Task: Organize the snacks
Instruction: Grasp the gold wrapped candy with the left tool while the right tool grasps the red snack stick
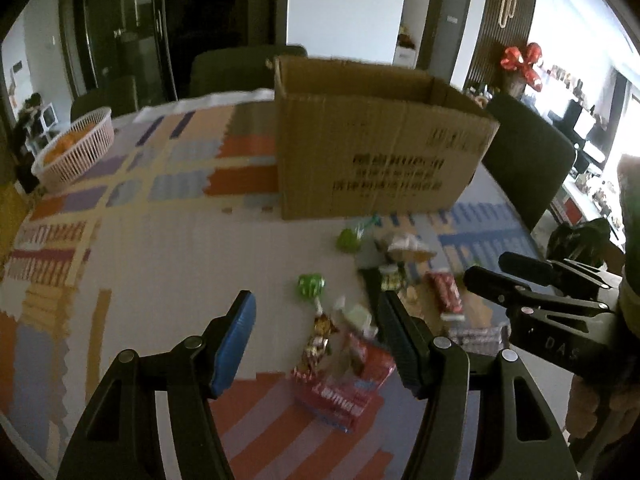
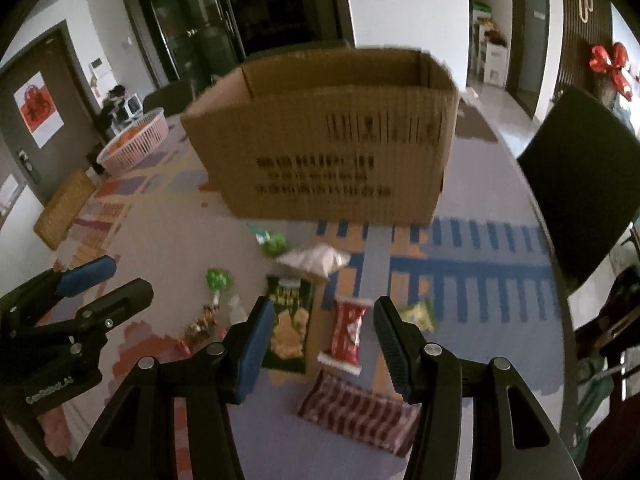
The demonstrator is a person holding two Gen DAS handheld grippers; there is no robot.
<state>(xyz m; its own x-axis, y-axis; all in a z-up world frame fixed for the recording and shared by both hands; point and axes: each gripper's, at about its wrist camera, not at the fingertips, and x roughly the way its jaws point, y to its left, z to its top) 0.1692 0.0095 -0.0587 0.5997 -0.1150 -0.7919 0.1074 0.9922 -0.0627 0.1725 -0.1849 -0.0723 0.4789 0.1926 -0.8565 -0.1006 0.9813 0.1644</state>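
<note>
Left wrist view first: the left gripper [image 1: 316, 336] hangs with its jaws parted and nothing between the pads, poised above a red wrapped bar [image 1: 340, 392] and a small gold-and-red sweet [image 1: 320, 340] on the patterned tablecloth [image 1: 160, 264]. Over on the right wrist view, the right gripper [image 2: 324, 344] is also spread and empty, framing a red packet [image 2: 347, 334], with a dark green crisp bag [image 2: 289, 326] just beside its blue pad and a striped maroon pack [image 2: 356, 416] nearest the camera. A little further out lie a green lollipop [image 2: 217, 280], a second green sweet [image 2: 273, 243] and a pale bagged bun [image 2: 314, 260], all loose on the cloth. Beyond them stands the open cardboard box [image 2: 332, 152]; its inside is hidden from both cameras, so what has gone in I cannot say. Far off left sits a pink basket [image 2: 136, 144]. My read: nothing is in hand, and the visible snacks all remain to be sorted.
</note>
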